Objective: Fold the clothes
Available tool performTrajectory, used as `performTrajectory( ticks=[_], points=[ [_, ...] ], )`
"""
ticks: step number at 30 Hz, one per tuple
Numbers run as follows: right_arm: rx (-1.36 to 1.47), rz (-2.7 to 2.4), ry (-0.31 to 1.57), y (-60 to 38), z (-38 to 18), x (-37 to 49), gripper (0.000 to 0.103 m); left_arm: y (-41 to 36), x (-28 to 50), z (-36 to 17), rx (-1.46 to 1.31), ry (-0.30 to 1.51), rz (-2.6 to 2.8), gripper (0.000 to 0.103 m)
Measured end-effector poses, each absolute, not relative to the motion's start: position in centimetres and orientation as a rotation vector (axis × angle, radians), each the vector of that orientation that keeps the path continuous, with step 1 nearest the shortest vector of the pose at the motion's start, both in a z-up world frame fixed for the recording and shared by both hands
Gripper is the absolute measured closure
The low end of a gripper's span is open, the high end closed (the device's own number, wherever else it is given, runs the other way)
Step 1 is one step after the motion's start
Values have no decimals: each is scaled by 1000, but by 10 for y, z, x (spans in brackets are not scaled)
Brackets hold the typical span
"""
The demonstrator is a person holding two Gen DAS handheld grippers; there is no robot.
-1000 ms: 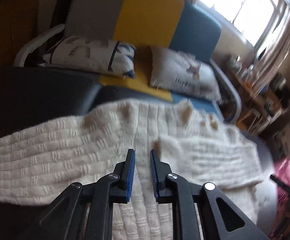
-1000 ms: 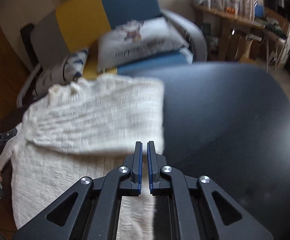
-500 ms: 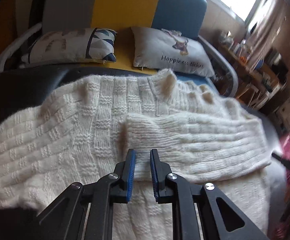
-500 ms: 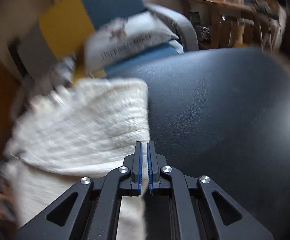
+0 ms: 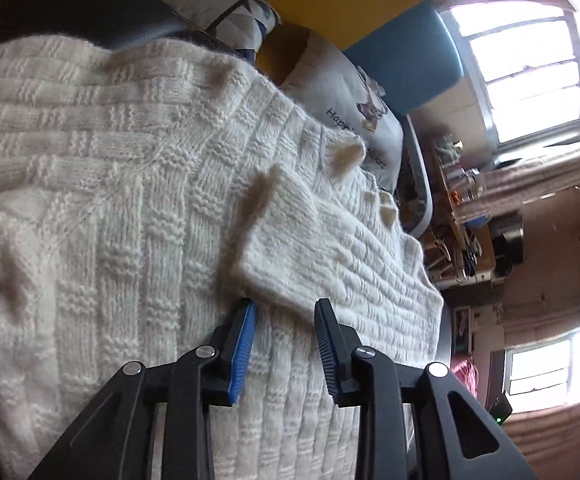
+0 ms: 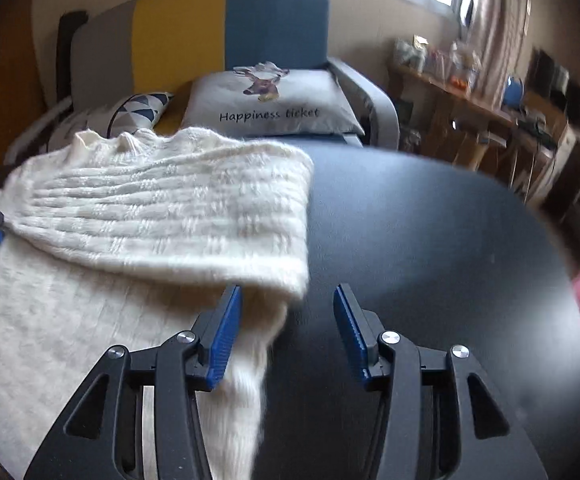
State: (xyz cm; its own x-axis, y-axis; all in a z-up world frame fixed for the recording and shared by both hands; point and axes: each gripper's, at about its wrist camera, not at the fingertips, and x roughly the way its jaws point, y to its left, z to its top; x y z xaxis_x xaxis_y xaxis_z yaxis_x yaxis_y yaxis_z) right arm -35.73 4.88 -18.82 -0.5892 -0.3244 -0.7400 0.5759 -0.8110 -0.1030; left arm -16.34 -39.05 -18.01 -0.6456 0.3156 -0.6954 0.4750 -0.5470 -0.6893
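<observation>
Sweater [image 5: 138,208]: spread flat on the dark table [image 6: 429,240], right sleeve [image 6: 178,216] folded across the body.
Left gripper [image 5: 286,316]: fingers opening, spread just short of the sleeve cuff, pressing on nothing.
Right gripper [image 6: 288,304]: fingers opening over the folded edge at the sweater's side, knit between them but not pinched.
Risk: thick sleeve may spring back or slide off the fold once released; fuzzy yarn may snag on the ridged blue pads (likely if lifted carelessly).
Material: cream chunky knit, basket-weave blocks, soft and fluffy.
Table surface: smooth, leather-like, rounded edge.
Behind: cushions [image 6: 274,104] on a sofa.
</observation>
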Motion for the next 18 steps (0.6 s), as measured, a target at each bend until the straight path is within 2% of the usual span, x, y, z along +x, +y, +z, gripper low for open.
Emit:
performTrajectory(
  ticks=[1, 4, 5, 6, 10, 18],
  points=[
    [1003, -2383, 463, 46, -188, -360, 76, -389, -165, -180, 1268, 1435, -2352, 73],
    [1006, -2385, 451, 41, -184, -365, 89, -384, -171, -179, 1256, 1426, -2346, 74],
    [1005, -2382, 461, 40, -184, -365, 90, -383, -171, -179, 1240, 1435, -2351, 76],
    [1004, -2377, 471, 39, -184, -364, 90, -383, -172, -179, 1227, 1438, -2358, 83],
    [1006, -2367, 487, 39, -183, -363, 89, -381, -180, -169, 1207, 1363, -2409, 97],
    [1011, -2337, 395, 45, -176, -365, 90, -366, -176, -111, 1026, 1091, -2661, 98]
  ],
)
